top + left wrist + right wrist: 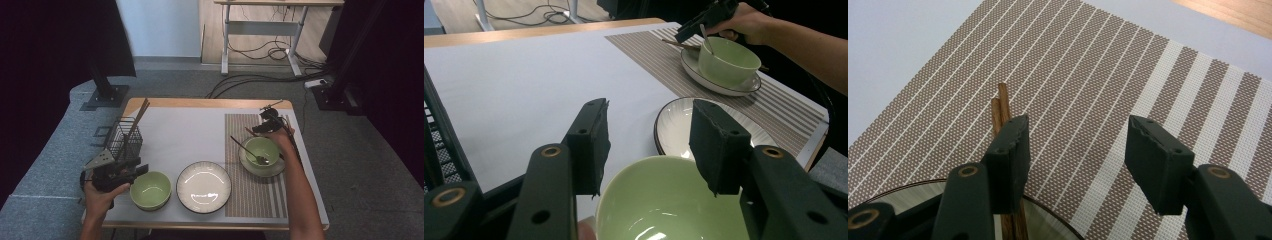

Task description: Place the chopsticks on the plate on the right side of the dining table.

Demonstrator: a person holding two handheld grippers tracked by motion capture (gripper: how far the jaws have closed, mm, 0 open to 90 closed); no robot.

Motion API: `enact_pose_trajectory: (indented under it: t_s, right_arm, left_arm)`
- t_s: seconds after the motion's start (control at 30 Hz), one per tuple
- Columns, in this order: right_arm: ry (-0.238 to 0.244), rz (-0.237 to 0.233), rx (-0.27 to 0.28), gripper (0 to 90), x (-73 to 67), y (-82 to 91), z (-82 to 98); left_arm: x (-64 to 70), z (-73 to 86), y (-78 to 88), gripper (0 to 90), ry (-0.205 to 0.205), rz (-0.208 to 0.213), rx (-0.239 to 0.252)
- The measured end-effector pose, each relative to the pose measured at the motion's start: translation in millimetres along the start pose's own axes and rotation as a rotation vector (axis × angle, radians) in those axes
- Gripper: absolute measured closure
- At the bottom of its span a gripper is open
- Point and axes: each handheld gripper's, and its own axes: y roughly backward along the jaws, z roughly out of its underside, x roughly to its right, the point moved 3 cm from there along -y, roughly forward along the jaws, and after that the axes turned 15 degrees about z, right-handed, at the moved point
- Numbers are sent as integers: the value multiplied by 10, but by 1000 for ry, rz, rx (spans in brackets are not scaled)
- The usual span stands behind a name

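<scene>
Our left gripper (141, 171) sits at the counter's (195, 131) near left corner, about seven o'clock from the white plate (203, 186). Its jaws stand wide with nothing pressed between them; in the left gripper view they hang just over the near rim of a green bowl (674, 205), the pads clear of it. That bowl (150, 190) rests on the counter at nine o'clock from the plate, just beside it. Behind our left hand (102, 196), at about eleven o'clock, a black wire basket (125, 139) holds chopsticks that lean up and out of it.

Our right gripper (265, 124) is over the striped placemat (252, 192), at twelve o'clock from a second green bowl (261, 150), which stands on a saucer (261, 169) with a spoon (249, 149) resting in it. In the right gripper view the jaws are open wide and empty above the mat. A pair of brown chopsticks (1003, 107) lies on the mat there, running under the left-hand jaw and across the saucer's rim (923, 187); we cannot tell whether the jaw touches them.
</scene>
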Motion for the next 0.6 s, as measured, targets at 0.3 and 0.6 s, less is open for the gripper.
enact_pose_trajectory:
  t_s: [0.3, 0.6]
  right_arm:
    - [29, 0, -4, 444, -12, 16, 5]
    - [39, -1, 2, 451, -3, 45, -6]
  left_arm:
    - [-1, -2, 4, 501, -2, 3, -1]
    - [0, -3, -5, 501, 2, 4, 1]
